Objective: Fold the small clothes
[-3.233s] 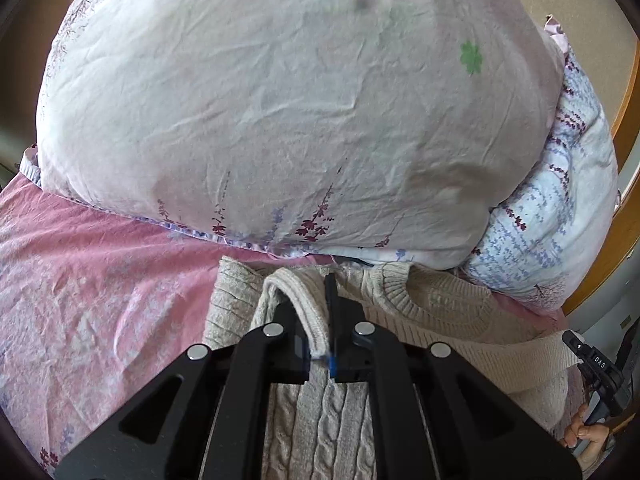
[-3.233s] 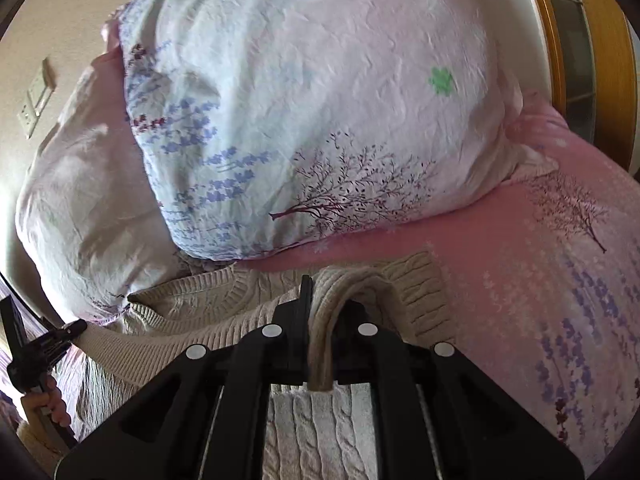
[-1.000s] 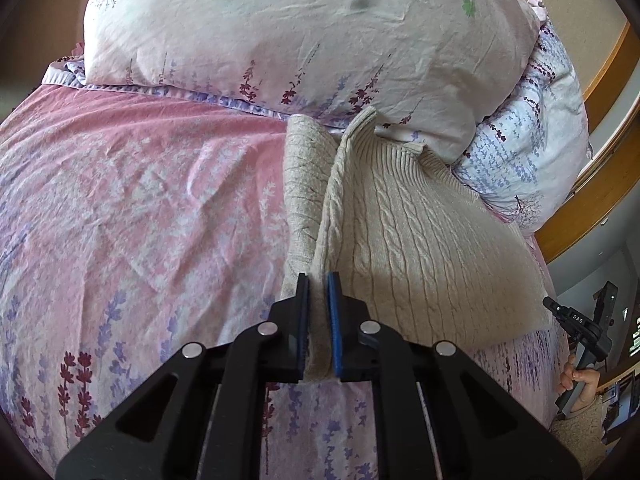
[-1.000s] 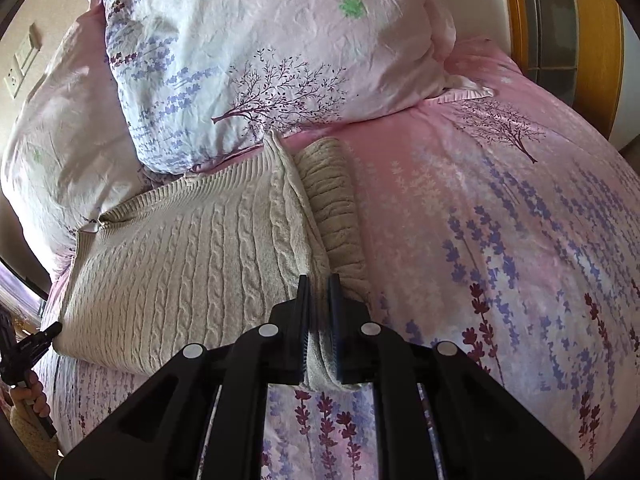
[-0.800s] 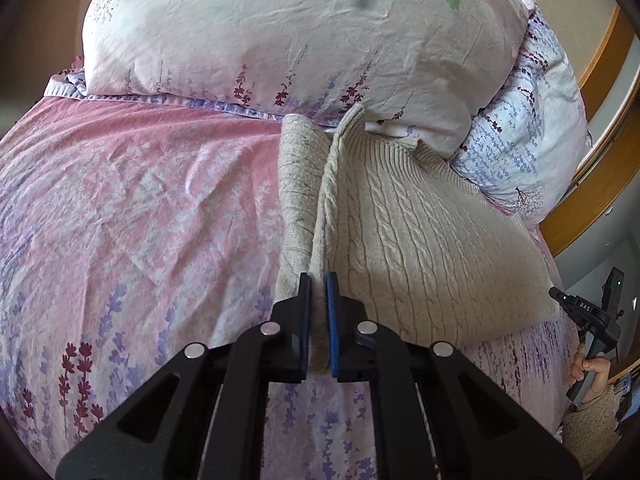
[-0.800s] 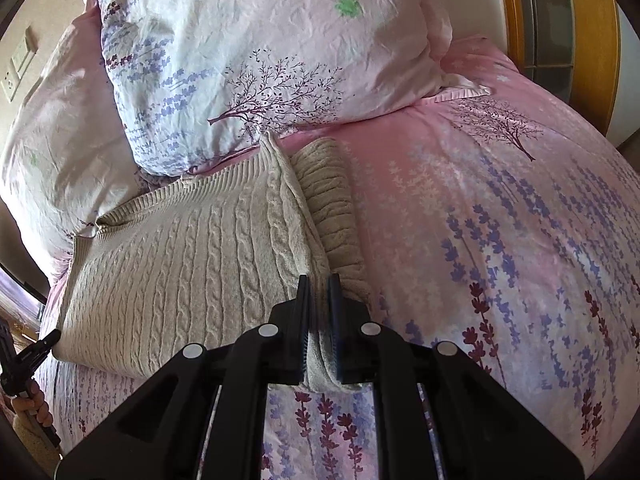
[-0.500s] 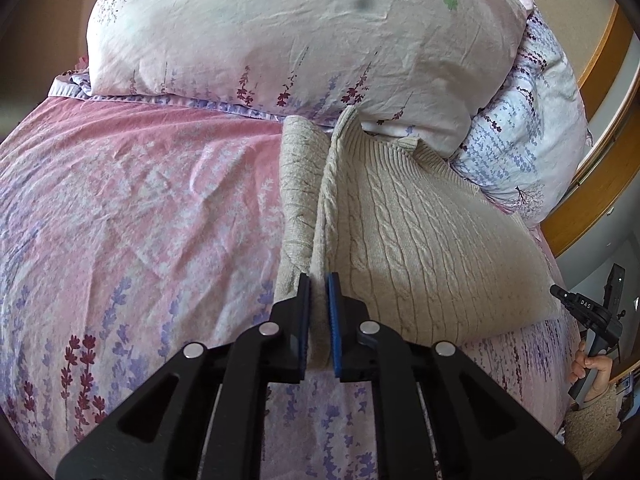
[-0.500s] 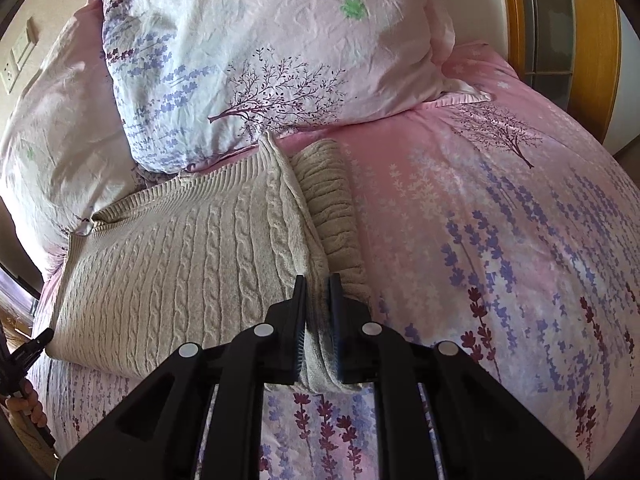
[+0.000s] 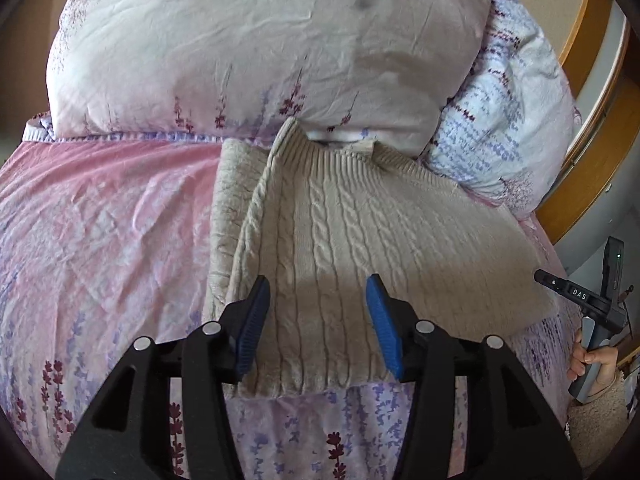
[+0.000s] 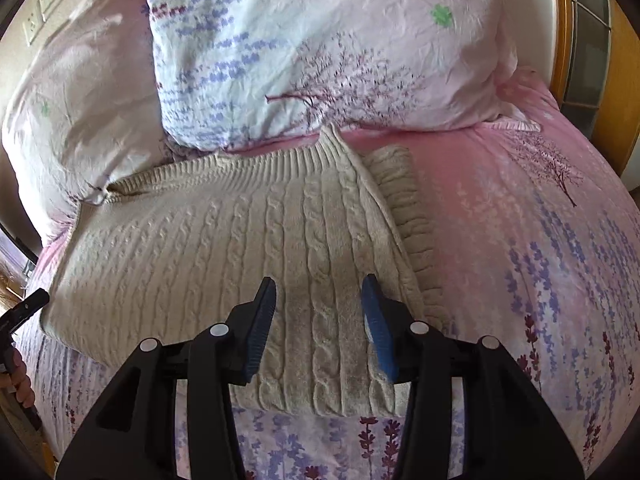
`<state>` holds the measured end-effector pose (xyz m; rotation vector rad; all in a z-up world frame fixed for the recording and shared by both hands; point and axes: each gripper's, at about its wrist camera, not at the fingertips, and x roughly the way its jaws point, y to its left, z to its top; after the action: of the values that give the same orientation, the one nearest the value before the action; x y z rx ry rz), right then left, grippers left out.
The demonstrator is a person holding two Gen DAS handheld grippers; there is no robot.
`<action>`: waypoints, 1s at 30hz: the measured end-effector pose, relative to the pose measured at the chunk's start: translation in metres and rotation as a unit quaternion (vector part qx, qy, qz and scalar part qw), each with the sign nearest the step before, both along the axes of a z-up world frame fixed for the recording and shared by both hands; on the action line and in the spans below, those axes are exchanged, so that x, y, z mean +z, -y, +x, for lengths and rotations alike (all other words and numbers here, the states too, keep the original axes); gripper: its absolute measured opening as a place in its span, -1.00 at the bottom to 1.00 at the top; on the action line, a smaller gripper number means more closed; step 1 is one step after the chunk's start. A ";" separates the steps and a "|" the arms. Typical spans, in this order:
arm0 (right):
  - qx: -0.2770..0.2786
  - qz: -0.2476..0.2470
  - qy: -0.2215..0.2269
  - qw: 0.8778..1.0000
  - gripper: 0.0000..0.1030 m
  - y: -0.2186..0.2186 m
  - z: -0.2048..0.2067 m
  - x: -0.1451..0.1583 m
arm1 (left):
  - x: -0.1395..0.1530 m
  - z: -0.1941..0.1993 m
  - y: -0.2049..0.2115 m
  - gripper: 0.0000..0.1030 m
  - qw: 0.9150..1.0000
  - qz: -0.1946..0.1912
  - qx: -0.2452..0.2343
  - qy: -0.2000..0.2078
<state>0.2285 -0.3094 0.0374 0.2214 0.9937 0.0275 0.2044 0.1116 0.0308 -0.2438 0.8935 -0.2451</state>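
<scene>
- Your left gripper (image 9: 318, 320) has its jaws spread wide, blue pads (image 9: 253, 326) apart with nothing between them, hovering over the near left end of the sweater (image 9: 360, 240).
- Your right gripper (image 10: 320, 324) is spread wide too, its blue pads (image 10: 378, 336) holding nothing, poised over the near right end of the same sweater (image 10: 224, 248).
- That cream cable-knit sweater lies folded flat on the pink floral bedspread (image 9: 100, 240), its ribbed edge up against the pillows.
- From the left view, a sleeve (image 9: 228, 208) peeks out along the sweater's left edge, tucked beneath the top layer.
- From the right view, the other ribbed sleeve (image 10: 404, 208) shows along the right edge, lying beside and partly under the body panel.
- Behind it sits a pale pink pillow (image 9: 260, 48), with a white pillow printed in purple sprigs (image 10: 320, 48) next to it.
- Your right hand (image 9: 596, 364) shows at the far right of the left view, gripping a handle.
- Wooden bed frame (image 10: 616, 80) runs along the right edge of the right view.
- Your gripper shadows fall across the near knit.
</scene>
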 end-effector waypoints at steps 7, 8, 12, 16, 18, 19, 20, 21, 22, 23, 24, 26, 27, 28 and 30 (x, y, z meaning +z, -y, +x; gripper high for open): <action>-0.016 0.021 -0.014 1.000 0.04 0.002 0.012 0.001 | -0.005 0.004 -0.023 -0.03 0.997 -0.077 0.020 -0.017; -0.016 0.021 -0.004 1.000 0.05 -0.001 0.013 0.008 | -0.002 0.004 -0.032 -0.03 0.994 -0.101 0.031 -0.017; 0.013 -0.029 0.026 0.999 0.30 -0.031 0.015 0.022 | 0.003 0.014 -0.059 0.09 0.990 -0.111 0.086 -0.025; 0.032 -0.062 0.023 0.997 0.35 -0.056 0.025 0.018 | -0.006 0.031 -0.066 0.10 0.985 -0.141 0.079 -0.054; 0.034 -0.064 0.020 0.997 0.35 -0.062 0.030 0.016 | -0.011 0.037 -0.066 0.10 0.985 -0.140 0.079 -0.067; 0.034 -0.063 0.018 0.997 0.35 -0.065 0.033 0.014 | -0.013 0.041 -0.064 0.10 0.985 -0.140 0.078 -0.070; 0.035 -0.064 0.017 0.997 0.35 -0.067 0.035 0.013 | -0.015 0.044 -0.063 0.10 0.984 -0.140 0.078 -0.073; 0.035 -0.068 0.016 0.997 0.35 -0.070 0.037 0.012 | -0.016 0.047 -0.063 0.11 0.984 -0.143 0.078 -0.076; 0.036 -0.075 0.016 0.996 0.35 -0.072 0.039 0.012 | -0.019 0.048 -0.063 0.11 0.983 -0.149 0.077 -0.079; 0.036 -0.083 0.015 0.996 0.35 -0.074 0.040 0.010 | -0.021 0.050 -0.063 0.12 0.981 -0.155 0.076 -0.083; 0.036 -0.089 0.013 0.995 0.36 -0.076 0.041 0.009 | -0.022 0.051 -0.063 0.14 0.981 -0.160 0.076 -0.082; 0.035 -0.091 0.008 0.995 0.43 -0.077 0.043 0.006 | -0.023 0.053 -0.062 0.16 0.980 -0.165 0.072 -0.080; 0.033 -0.094 0.006 0.995 0.45 -0.077 0.044 0.005 | -0.023 0.054 -0.061 0.16 0.980 -0.167 0.072 -0.080; 0.033 -0.096 0.005 0.995 0.49 -0.077 0.045 0.003 | -0.023 0.054 -0.061 0.16 0.980 -0.168 0.072 -0.080; 0.031 -0.097 0.005 0.995 0.53 -0.077 0.045 0.002 | -0.023 0.057 -0.057 0.16 0.980 -0.167 0.070 -0.079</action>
<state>0.2736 -0.2320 0.0393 0.0119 0.9853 -0.0120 0.2613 0.1690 0.0081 -0.6422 0.9855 -0.2465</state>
